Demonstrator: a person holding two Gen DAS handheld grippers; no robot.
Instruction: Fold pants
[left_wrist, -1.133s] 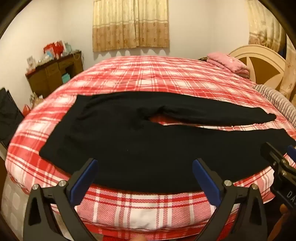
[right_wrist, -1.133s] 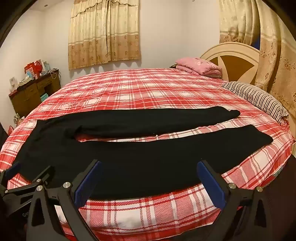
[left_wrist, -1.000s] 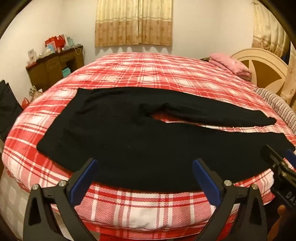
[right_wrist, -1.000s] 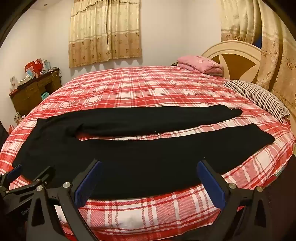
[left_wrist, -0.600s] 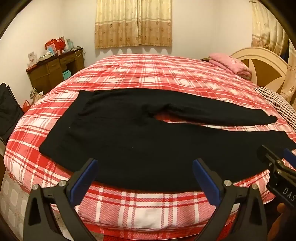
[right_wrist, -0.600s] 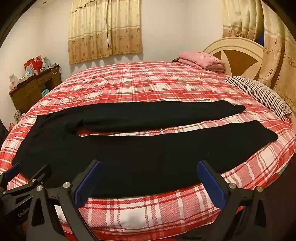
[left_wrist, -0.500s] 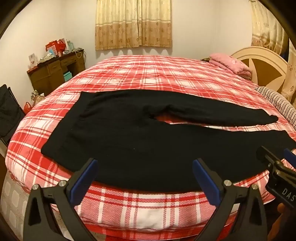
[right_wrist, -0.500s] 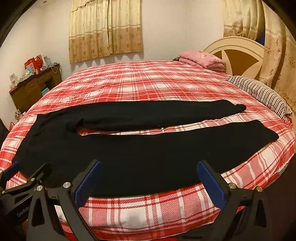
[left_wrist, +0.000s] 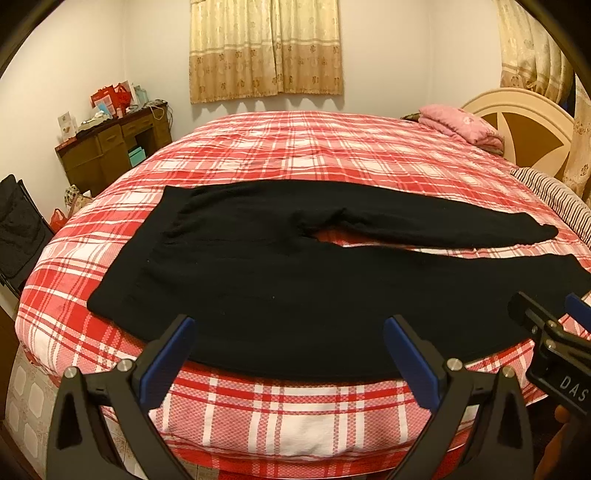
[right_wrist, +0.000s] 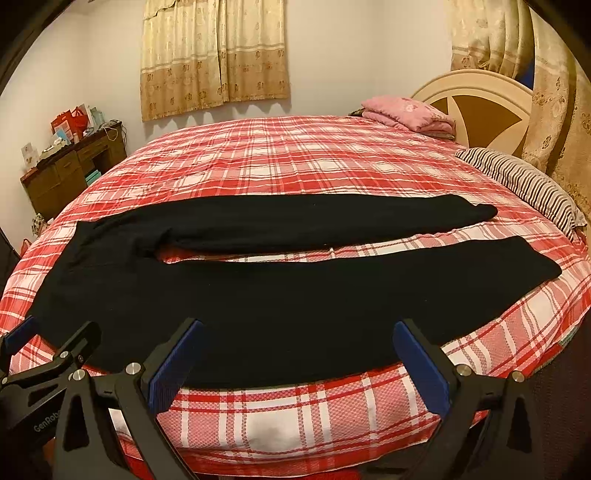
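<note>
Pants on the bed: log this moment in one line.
pants: flat, unfolded on bed | left gripper: open, empty | right gripper: open, empty | stage: pre-grasp

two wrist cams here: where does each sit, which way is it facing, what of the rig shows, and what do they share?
Left wrist: sits on the left hand-held gripper at the near bed edge, looking across the waist end of the black pants; its two open fingers show, plus the right hand-held gripper at the right edge.
Right wrist: sits on the right hand-held gripper, looking across the pants' legs toward the headboard; open fingers show, plus the left hand-held gripper at lower left.
Shared: pants, red plaid bed, curtains, pink blanket, dresser.
</note>
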